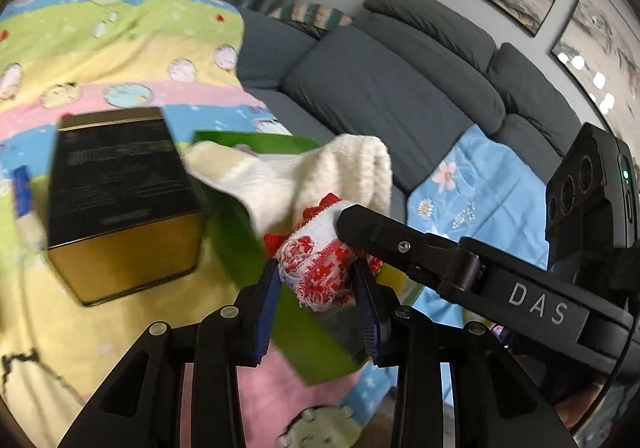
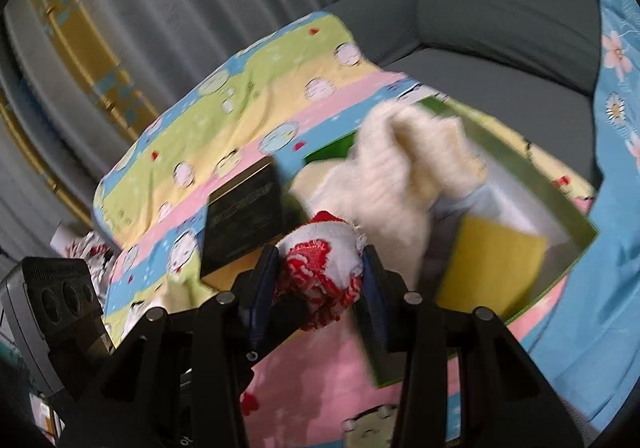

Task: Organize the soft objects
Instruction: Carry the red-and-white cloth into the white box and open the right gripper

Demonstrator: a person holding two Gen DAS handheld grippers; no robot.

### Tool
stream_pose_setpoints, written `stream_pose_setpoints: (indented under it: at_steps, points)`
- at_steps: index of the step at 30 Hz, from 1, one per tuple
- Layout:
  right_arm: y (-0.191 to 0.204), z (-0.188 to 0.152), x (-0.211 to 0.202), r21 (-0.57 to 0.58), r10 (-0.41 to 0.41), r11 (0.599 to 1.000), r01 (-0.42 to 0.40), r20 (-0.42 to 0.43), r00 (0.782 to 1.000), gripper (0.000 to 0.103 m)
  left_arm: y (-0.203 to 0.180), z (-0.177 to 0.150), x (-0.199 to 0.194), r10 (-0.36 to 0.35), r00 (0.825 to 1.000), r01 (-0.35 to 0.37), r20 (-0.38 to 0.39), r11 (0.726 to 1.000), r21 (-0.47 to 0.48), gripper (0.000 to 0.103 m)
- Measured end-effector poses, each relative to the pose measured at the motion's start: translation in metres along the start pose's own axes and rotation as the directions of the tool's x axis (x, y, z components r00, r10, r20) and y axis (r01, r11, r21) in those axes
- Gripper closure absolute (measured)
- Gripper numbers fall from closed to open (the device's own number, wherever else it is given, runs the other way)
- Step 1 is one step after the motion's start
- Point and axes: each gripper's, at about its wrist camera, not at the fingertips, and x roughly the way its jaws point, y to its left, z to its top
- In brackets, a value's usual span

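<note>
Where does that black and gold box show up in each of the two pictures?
Left wrist view: the black and gold box fills the left middle, left of the green box.
Right wrist view: the same box sits smaller, left of centre, partly behind the red and white cloth.
Shared landmark: the cream knitted cloth, to the box's right in both.

Cloth (image 1: 320, 268) sits betw. left gripper (image 1: 316, 280) pads, above the box (image 1: 248, 248); right gripper (image 1: 348, 218) tip touches it from the right. Knit piece (image 1: 304, 172) hangs from cloth, over box rim. Dark carton (image 1: 120, 192) stands just left of box, both on blanket (image 1: 120, 48). Sofa (image 1: 380, 88) behind, to the right.
</note>
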Motion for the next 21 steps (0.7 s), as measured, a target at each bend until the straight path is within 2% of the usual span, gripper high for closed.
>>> stream_pose_setpoints:
  at_steps: [3,10,21]
  points:
    - [-0.015,0.007,0.002,0.017,-0.038,0.999,0.038,0.002,0.999,0.061,-0.009,0.004,0.019,-0.006,0.999,0.006,-0.034,1.0,-0.003,0.066]
    - [-0.039,0.011,0.018,0.053,-0.073,0.996,0.075,-0.041,0.996,0.061,-0.016,0.005,0.048,0.032,0.994,-0.033,-0.108,0.999,-0.002,0.066]
    - [-0.05,0.012,0.035,0.093,-0.08,0.992,0.087,-0.071,0.994,0.062,-0.025,0.002,0.065,0.129,0.982,-0.125,-0.136,0.991,0.039,0.066]
